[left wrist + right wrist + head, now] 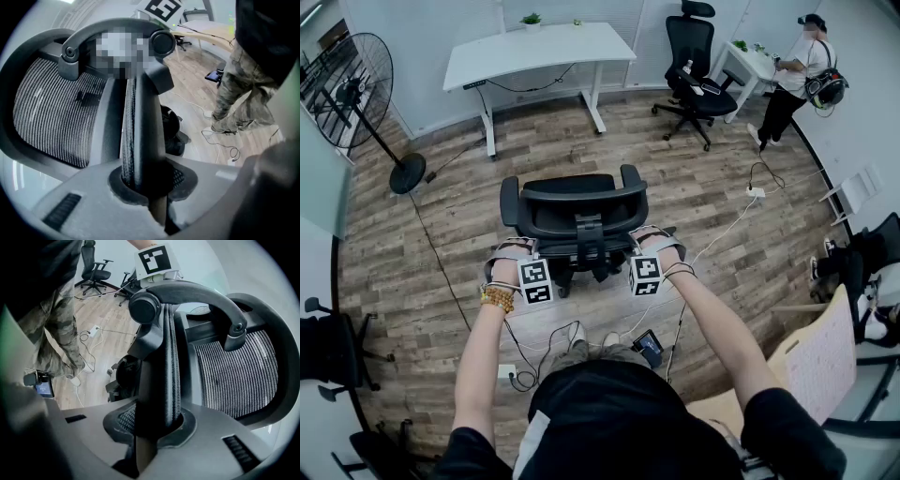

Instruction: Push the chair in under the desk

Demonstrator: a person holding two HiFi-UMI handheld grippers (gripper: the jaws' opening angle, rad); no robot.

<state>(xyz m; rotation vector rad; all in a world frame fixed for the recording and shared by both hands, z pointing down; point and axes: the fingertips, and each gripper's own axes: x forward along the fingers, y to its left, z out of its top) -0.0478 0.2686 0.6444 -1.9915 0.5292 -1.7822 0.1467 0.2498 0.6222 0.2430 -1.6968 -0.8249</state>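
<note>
Over on the left a standing fan [356,89] sits well clear of the action, so nothing blocks that side. Now the left gripper [140,183]: its jaws are nearly together, pinched tight on the left edge of the chair back, with the rim running straight up between them. The grip is low on the frame, probably so a shove goes into the whole seat rather than tipping it. In the middle stands the chair [574,208], black, mesh-backed, out on the open wood floor [441,234], its back to the person and its seat facing the white desk [553,52]. It's well apart from that desk, not under it at all, so the push looks barely begun. On to the right gripper [157,420], the mirror image: jaws closed to a narrow gap, clamped on the right edge of the back. A matched hold on both sides should keep the wheels rolling straight instead of swivelling. Further right, a white cable [727,225] trails across the boards, beside the path rather than on it as far as I can judge. At the far right a person [792,75] stands by another table, out of the way.
</note>
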